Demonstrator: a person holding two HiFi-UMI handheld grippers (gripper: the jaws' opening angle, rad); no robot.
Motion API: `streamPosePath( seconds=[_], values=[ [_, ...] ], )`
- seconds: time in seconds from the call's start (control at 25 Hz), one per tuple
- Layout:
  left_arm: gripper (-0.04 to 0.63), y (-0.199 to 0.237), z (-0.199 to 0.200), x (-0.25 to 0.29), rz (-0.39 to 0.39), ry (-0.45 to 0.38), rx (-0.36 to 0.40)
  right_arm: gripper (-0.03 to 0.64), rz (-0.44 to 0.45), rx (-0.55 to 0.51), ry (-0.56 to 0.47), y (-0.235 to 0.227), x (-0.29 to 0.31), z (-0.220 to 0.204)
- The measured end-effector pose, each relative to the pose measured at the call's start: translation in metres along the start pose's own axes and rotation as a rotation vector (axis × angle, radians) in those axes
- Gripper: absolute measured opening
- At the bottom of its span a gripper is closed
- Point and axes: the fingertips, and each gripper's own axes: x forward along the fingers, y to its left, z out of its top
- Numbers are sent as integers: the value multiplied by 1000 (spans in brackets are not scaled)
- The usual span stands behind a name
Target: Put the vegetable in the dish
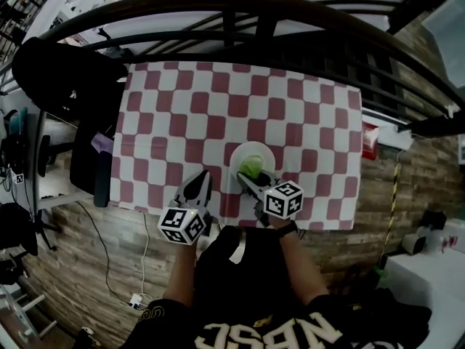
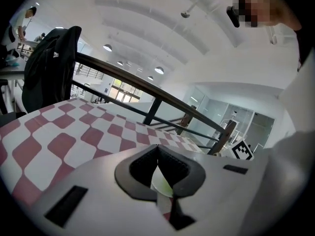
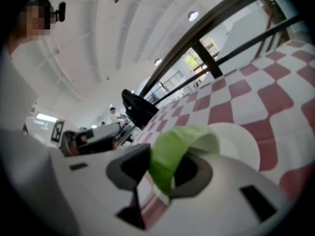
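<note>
Green and leafy, the vegetable [image 3: 173,149] is pinched between the jaws of the right gripper [image 3: 166,157], over the near part of a round white dish [image 3: 238,137]. Just beside it, the left gripper [image 2: 158,154] has its jaws pressed together with nothing in them. Both hang above a red-and-white checked tablecloth [image 1: 189,115], and the dish sits near its front edge. Beyond the cloth's far side curves a dark metal railing [image 1: 240,6].

Green leafy vegetable [image 3: 170,156] over white dish [image 3: 238,139]
</note>
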Motion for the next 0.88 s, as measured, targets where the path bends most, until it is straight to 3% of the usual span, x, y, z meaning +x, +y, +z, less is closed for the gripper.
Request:
streamPosePath(
  seconds=[0.2,0.36,0.48,0.64,0.76,0.88],
  values=[
    [20,12,-15,19,-54,118,141,129,101,9,32,1,5,5],
    [32,14,-33,38,-184,239,342,129,182,38,70,0,6,9],
    [152,0,-55,49,-349,355,511,129,237,83,93,-2,3,12],
    [365,-22,-83,59,-533,480,782,129,279,69,147,-2,-1,11],
    [462,-36,-96,68,-611,507,955,129,305,60,182,-3,-3,10],
    [511,-51,-102,78,-682,488,1014,129,335,68,194,-2,-4,11]
  ],
)
